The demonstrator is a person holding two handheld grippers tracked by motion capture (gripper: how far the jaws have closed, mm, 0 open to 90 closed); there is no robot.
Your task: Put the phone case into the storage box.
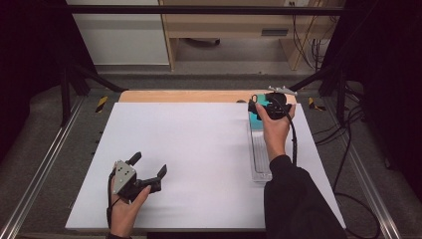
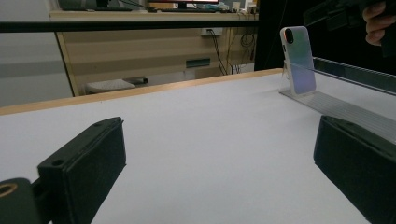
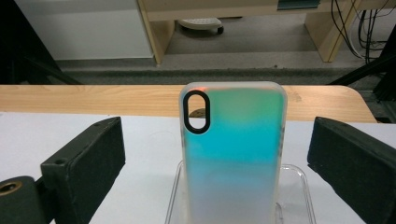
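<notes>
Object: translucent teal-to-white plastic phone case (image 3: 233,154), upright in clear ribbed acrylic rack (image 1: 260,154) on white surface (image 1: 189,149) | handling: likely light, slick, flexible; pinch long edges | right tool (image 3: 219,158) spread astride, untouching | left tool (image 1: 149,167) spread, empty.

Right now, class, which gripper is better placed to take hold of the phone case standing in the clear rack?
The right gripper: its open jaws flank the phone case in the clear rack. The left gripper rests far off, open, at the table's near side.
</notes>
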